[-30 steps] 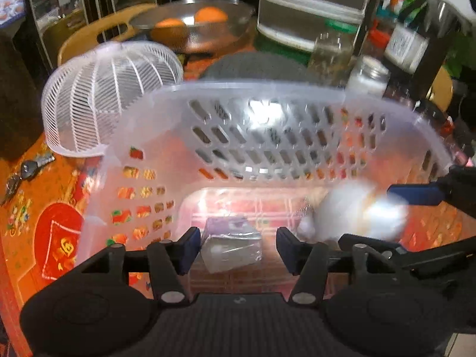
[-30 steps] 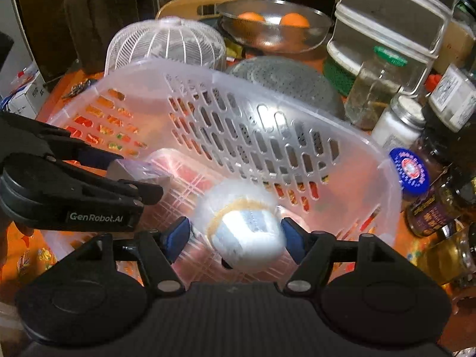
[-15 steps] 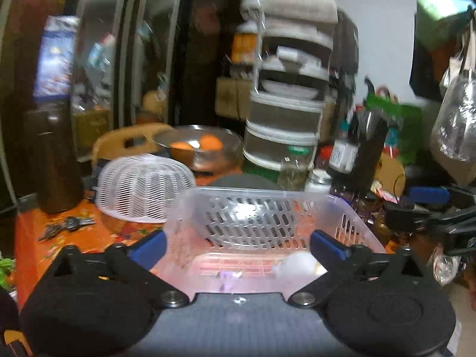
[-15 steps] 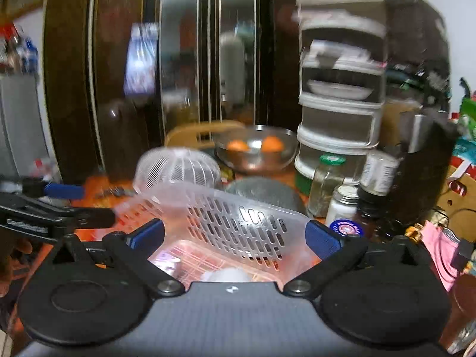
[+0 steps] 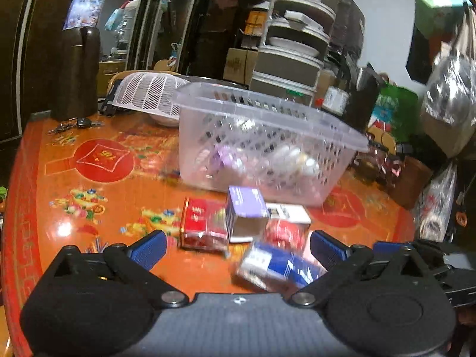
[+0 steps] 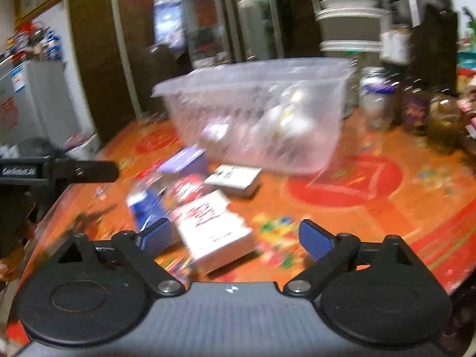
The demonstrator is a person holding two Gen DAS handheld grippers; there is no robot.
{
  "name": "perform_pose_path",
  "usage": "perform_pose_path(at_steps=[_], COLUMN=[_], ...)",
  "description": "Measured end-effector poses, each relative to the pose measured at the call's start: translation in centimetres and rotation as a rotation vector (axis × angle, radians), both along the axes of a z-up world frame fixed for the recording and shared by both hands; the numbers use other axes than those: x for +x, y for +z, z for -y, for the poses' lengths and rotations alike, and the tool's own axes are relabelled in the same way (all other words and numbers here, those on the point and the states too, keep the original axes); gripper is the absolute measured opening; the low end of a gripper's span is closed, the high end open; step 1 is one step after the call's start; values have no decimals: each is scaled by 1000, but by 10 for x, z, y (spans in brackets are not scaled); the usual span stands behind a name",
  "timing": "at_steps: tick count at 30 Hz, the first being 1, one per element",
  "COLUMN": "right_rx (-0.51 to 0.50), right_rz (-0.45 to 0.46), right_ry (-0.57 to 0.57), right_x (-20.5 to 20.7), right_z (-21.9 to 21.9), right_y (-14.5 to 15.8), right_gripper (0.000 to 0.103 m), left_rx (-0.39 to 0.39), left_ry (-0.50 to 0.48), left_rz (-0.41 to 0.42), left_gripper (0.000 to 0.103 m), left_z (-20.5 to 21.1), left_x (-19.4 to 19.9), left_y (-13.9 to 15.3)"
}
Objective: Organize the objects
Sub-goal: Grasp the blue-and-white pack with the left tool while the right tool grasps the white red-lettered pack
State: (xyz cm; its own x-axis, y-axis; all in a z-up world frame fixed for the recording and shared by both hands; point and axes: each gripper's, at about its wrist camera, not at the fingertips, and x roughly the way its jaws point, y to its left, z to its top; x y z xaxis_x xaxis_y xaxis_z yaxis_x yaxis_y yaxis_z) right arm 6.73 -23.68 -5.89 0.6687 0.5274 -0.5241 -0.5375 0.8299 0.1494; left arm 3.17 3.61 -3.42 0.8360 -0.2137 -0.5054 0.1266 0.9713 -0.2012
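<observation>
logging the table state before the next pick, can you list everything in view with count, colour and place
clear perforated plastic basket: 1, translucent, mid table, blurred items inside
purple-topped small box: 1, purple and grey, in front of basket
red printed packet: 1, red, left of purple box
flat white card box: 1, white, right of purple box
blue and white box: 1, blurred, nearest left gripper
white slatted plastic dome cover: 1, white, behind basket
bunch of keys: 1, dark, far left table edge
orange patterned tablecloth: 1, orange-red
left gripper: open, empty
right gripper: open, above white box with red print
</observation>
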Motion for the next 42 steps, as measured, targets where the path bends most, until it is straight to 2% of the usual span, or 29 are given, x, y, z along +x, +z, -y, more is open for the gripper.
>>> perform_pose_path(at_steps=[4, 6, 7, 8, 17, 24, 25, 27, 28, 31, 38, 42], right_rx=[-34, -47, -50, -56, 11, 9, 10, 15, 18, 28, 51, 49], right_rz=[6, 9, 13, 16, 36, 46, 46, 44, 44, 47, 60, 65], right_ry=[24, 32, 29, 22, -65, -58, -56, -55, -55, -56, -68, -81], right_x=[7, 3, 3, 1, -20, -21, -20, -20, -20, -20, -20, -18], right_z=[-14, -17, -17, -14, 27, 34, 34, 35, 36, 38, 37, 33], right_y=[-7, -13, -12, -12, -4, -2, -2, -3, -3, -3, -1, 1], right_gripper=[92, 85, 72, 64, 62, 62, 62, 62, 62, 62, 61, 62], left_rx=[18, 18, 25, 34, 141, 194, 196, 199, 204, 219, 178, 176], left_ry=[-43, -62, -71, -79, -146, -137, -138, -147, -149, -147, -120, -85], left_rz=[-10, -27, -28, -28, -42, -57, -61, -71, -71, -48, 37, 51], left_gripper=[103, 103, 103, 103, 103, 99, 98, 85, 83, 83, 83, 83], left_z=[3, 6, 8, 11, 43, 55, 56, 57, 59, 61, 51, 43], left_x=[-6, -3, -4, -4, 2, 12, 13, 14, 14, 10, -5, -5], left_y=[-11, -15, -17, -18, -22, -28, -29, -30, -31, -31, -22, -22])
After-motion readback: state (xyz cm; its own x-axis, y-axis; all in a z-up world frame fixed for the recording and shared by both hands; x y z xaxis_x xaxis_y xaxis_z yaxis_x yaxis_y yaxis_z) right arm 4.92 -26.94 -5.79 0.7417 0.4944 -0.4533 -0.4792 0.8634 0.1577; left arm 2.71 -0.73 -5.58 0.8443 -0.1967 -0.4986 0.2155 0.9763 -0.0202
